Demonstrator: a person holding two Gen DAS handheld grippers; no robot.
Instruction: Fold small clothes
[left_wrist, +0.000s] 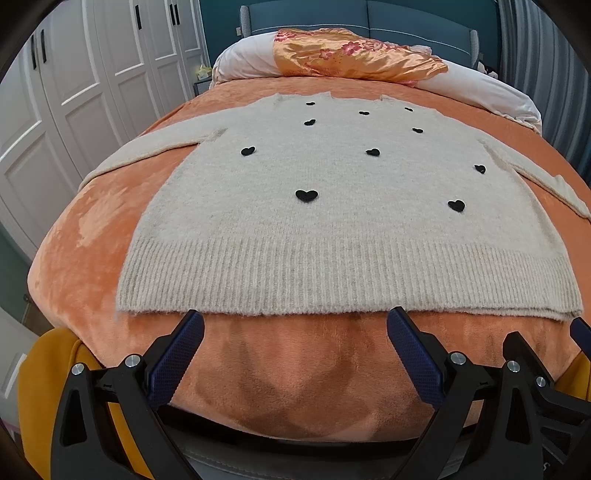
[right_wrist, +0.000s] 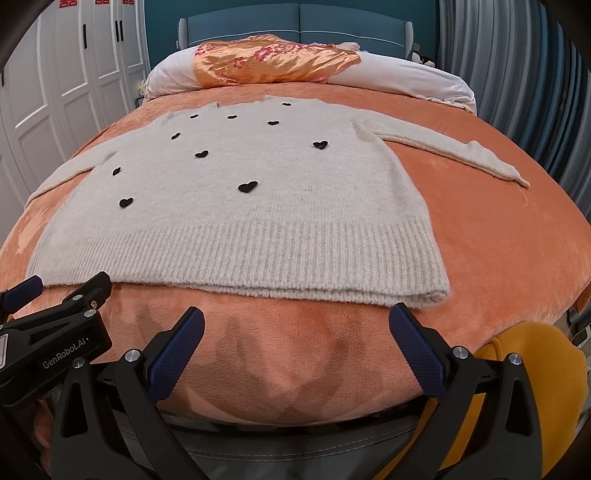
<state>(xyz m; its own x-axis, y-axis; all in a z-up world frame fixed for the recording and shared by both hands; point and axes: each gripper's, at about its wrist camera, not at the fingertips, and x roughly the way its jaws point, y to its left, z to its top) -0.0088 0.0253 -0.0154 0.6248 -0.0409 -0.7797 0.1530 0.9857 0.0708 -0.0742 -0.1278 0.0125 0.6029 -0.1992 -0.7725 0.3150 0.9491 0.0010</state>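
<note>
The sweater (left_wrist: 332, 221) lay flat on the bed (left_wrist: 92, 229), its left cuff cut off from sight. Left claw (left_wrist: 295, 325) and right claw (right_wrist: 297, 321) hung spread, empty.

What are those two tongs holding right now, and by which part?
Nothing. Both the left tongs and right tongs hang open above the orange blanket, short of the sweater's ribbed hem.

Cream sweater (left_wrist: 332, 221), black hearts (left_wrist: 306, 195)
</note>
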